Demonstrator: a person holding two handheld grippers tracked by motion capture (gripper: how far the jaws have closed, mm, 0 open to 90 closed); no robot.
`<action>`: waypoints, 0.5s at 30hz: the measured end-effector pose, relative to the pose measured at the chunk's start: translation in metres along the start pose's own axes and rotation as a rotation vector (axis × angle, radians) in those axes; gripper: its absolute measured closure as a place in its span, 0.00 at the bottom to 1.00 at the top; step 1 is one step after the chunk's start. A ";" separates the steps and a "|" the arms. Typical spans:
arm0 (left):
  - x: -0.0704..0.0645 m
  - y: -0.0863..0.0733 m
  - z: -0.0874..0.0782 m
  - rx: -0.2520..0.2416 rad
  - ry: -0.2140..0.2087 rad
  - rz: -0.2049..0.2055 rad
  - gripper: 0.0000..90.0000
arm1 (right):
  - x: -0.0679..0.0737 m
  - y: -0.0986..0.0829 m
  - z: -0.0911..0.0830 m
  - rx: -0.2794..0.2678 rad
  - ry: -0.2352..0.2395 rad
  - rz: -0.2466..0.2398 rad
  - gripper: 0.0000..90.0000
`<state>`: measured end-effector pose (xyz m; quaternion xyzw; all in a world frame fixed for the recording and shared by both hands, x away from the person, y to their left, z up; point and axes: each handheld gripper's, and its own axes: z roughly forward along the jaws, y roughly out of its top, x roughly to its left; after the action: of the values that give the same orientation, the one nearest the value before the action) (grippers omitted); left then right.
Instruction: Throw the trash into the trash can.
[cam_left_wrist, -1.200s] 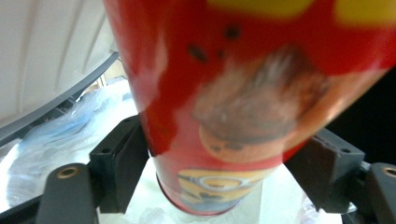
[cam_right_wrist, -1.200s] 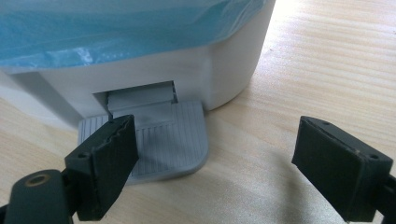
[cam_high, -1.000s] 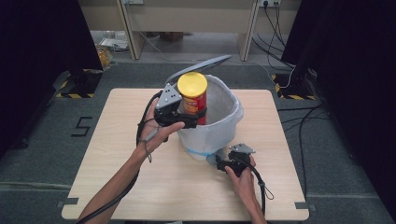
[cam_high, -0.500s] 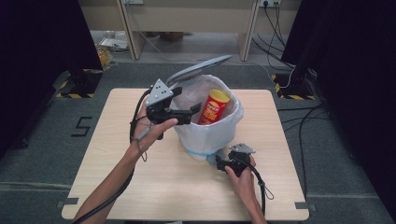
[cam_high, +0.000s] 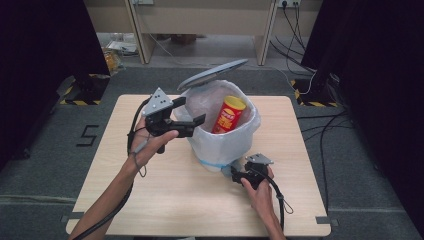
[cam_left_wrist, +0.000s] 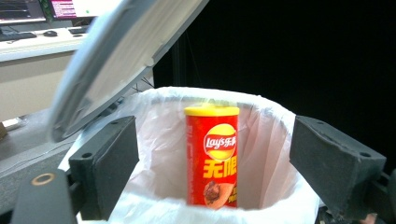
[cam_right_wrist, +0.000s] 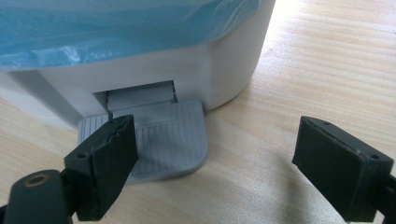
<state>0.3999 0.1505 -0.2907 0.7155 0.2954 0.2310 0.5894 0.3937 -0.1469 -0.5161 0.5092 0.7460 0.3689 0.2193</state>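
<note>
A white pedal bin (cam_high: 220, 142) lined with a thin plastic bag stands mid-table, its grey lid (cam_high: 212, 75) raised. Inside it a red chips can (cam_high: 228, 115) with a yellow cap leans against the bag. My left gripper (cam_high: 190, 111) hovers open at the bin's left rim with nothing between its jaws; in the left gripper view the can (cam_left_wrist: 212, 158) stands ahead inside the bag. My right gripper (cam_high: 239, 172) is open at the bin's foot. In the right gripper view its left jaw rests on the grey ribbed pedal (cam_right_wrist: 163, 135).
The wooden table (cam_high: 150, 200) has bare room in front of and to both sides of the bin. Dark curtains flank the table. A desk and cables lie on the floor behind it.
A second ago my left gripper held the can above the bin. It has let go, the can has dropped into the bag, and the gripper has drawn back left. The right hand stayed put.
</note>
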 end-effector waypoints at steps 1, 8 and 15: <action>0.001 -0.001 -0.002 0.001 0.000 -0.002 0.17 | 0.000 0.000 0.000 0.000 -0.001 -0.001 0.15; 0.007 -0.011 -0.017 0.005 0.003 -0.014 0.16 | 0.000 0.000 0.000 -0.001 -0.002 -0.004 0.15; 0.011 -0.028 -0.035 0.026 0.009 -0.015 0.16 | 0.000 0.000 0.000 0.000 0.001 0.001 0.15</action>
<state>0.3802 0.1864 -0.3118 0.7198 0.3062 0.2259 0.5806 0.3938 -0.1470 -0.5161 0.5093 0.7460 0.3691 0.2188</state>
